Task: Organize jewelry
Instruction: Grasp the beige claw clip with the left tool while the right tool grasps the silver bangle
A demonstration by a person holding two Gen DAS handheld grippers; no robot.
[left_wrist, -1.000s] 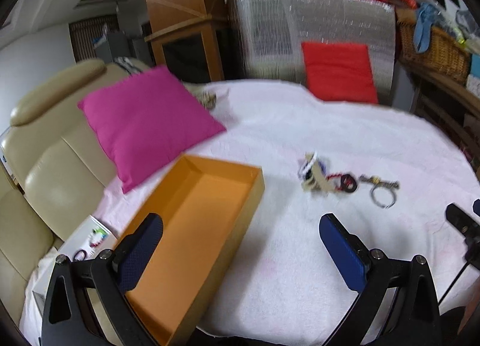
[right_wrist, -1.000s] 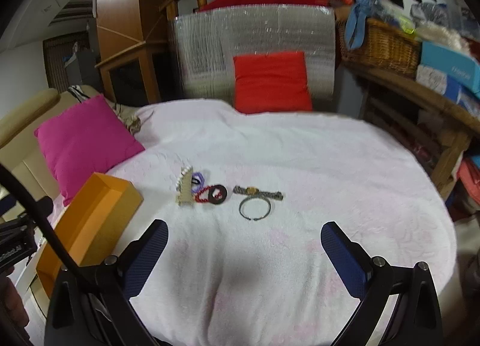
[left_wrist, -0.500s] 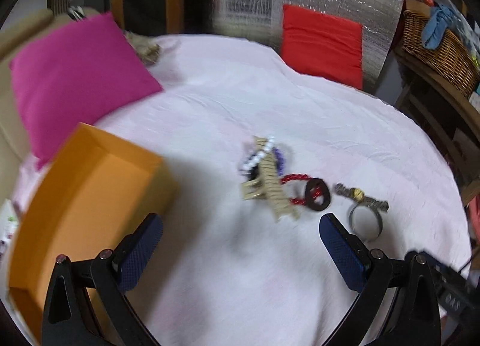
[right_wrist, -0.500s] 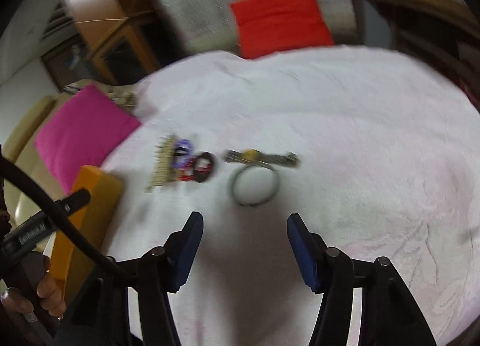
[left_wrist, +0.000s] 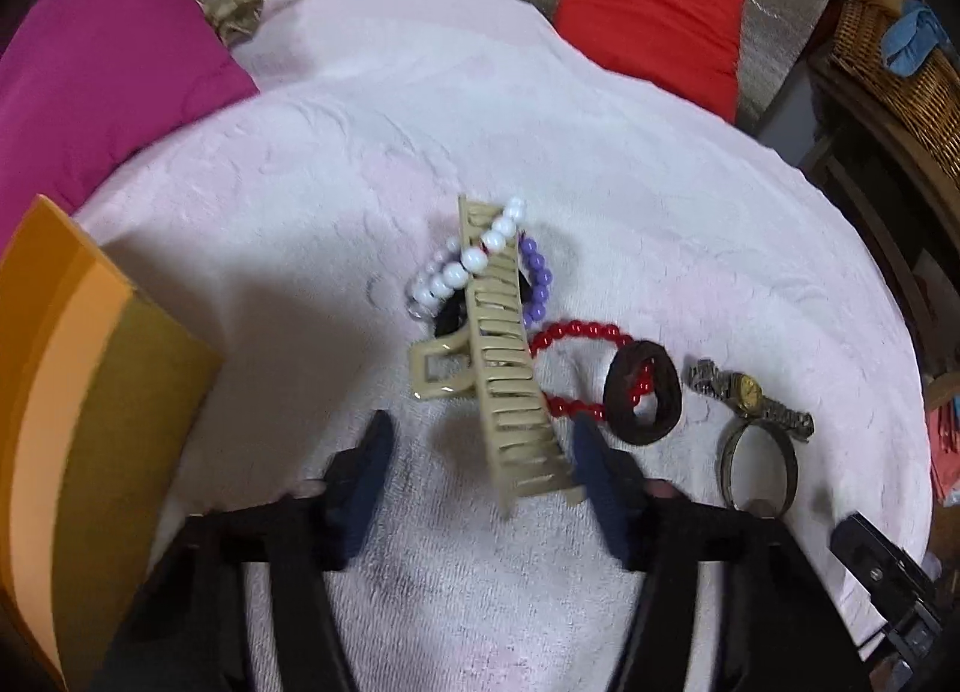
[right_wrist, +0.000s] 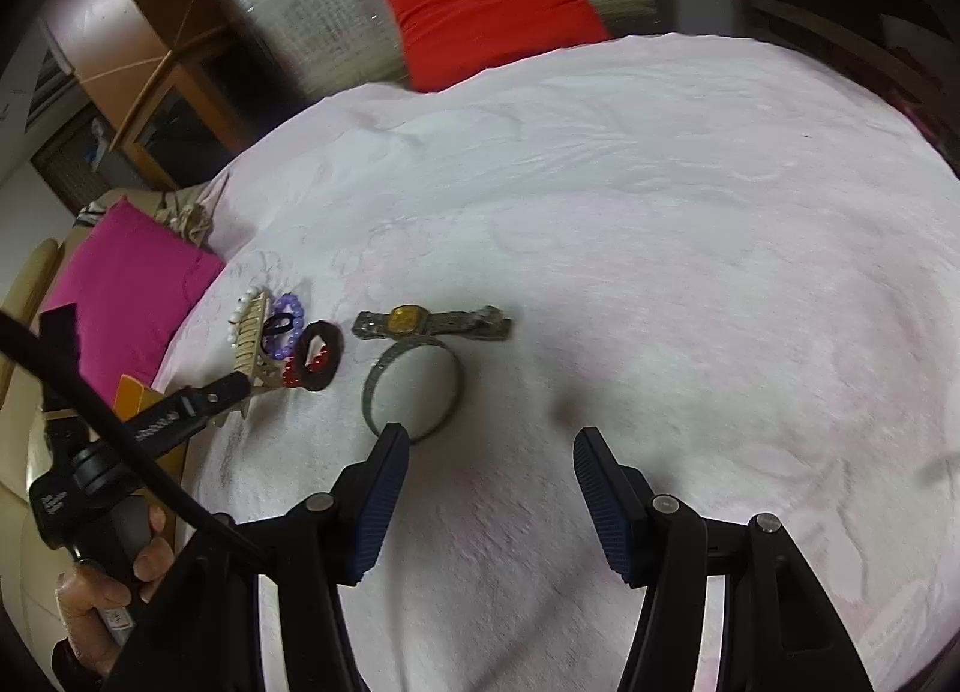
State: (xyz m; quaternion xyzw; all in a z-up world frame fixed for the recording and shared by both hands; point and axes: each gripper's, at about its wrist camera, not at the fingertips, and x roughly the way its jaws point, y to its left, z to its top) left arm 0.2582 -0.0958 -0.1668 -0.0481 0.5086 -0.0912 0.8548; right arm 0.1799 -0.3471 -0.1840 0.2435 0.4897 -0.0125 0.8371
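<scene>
In the left wrist view, the left hand-held gripper (left_wrist: 477,467) hangs low over a pale pink towel-like cover (left_wrist: 600,164), its blue-padded fingers (left_wrist: 366,470) spread, with the near end of a beige hair claw clip (left_wrist: 510,368) lying between them; whether a pad touches it cannot be told. A white bead bracelet (left_wrist: 465,263) drapes over the clip's far end, a purple bead bracelet (left_wrist: 537,284) lies just beside it, and a red bead bracelet (left_wrist: 576,332) overlaps a dark brown ring-shaped band (left_wrist: 642,401). To the right lie a gold-faced wristwatch (left_wrist: 750,392) and a metal bangle (left_wrist: 759,467), touching each other. An orange box (left_wrist: 90,392) stands at the left, near a magenta cushion (left_wrist: 102,68). In the right wrist view, the right hand-held gripper (right_wrist: 492,482) holds nothing, its fingers spread, the left fingertip (right_wrist: 390,452) just at the bangle's (right_wrist: 414,386) near rim. The wristwatch (right_wrist: 429,323) lies across the bangle's far edge, the clip (right_wrist: 252,335) and bracelets further left.
</scene>
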